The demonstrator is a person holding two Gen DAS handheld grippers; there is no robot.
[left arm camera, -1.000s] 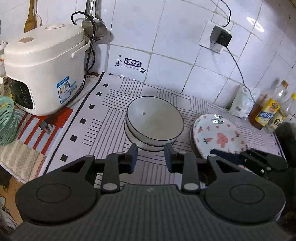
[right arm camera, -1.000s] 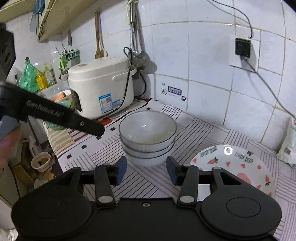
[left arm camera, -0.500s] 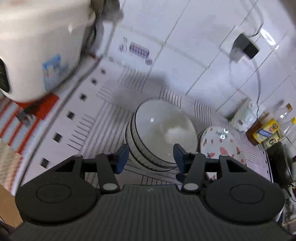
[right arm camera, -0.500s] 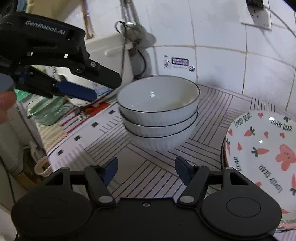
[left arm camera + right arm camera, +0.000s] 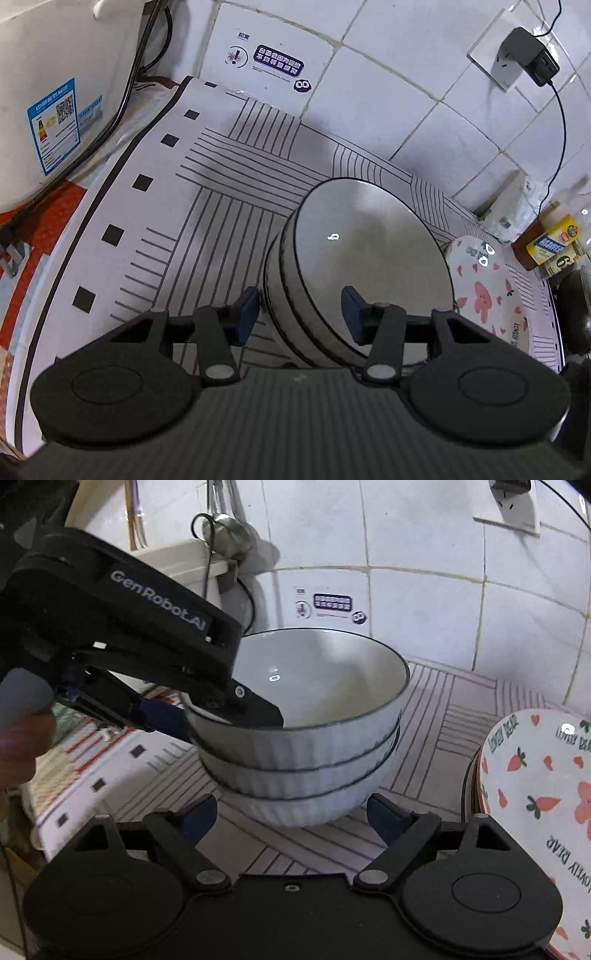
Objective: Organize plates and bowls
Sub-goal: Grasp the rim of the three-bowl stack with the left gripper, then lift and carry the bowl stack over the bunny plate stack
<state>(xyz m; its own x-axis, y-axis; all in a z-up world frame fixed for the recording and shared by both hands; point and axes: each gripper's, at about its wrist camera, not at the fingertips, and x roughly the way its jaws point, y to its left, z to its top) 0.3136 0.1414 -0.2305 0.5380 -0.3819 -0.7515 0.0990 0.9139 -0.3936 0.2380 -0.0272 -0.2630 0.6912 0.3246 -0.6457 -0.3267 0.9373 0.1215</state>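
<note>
Three white ribbed bowls with dark rims sit stacked (image 5: 369, 258) (image 5: 306, 746) on a striped mat. My left gripper (image 5: 300, 314) (image 5: 229, 720) straddles the top bowl's near-left rim: one finger is inside the bowl, the other outside against the stack's side. Its jaws are closing, and the pads do not press on the rim. My right gripper (image 5: 293, 816) is low in front of the stack's base. Its jaws are opening wide, and nothing is between the pads. A stack of plates with carrot and bear prints (image 5: 535, 794) (image 5: 487, 295) lies to the right of the bowls.
A white rice cooker (image 5: 55, 110) (image 5: 177, 565) stands left of the mat (image 5: 221, 184), its cord trailing behind. A ladle (image 5: 229, 531) hangs on the tiled wall. Oil bottles (image 5: 550, 243) and a dark pan (image 5: 576, 314) crowd the right. A hand (image 5: 22, 731) holds the left gripper.
Both grippers sank toward the bowl stack. The left one moved over the top bowl's rim, with one finger now inside. The right gripper's jaws spread much wider.
</note>
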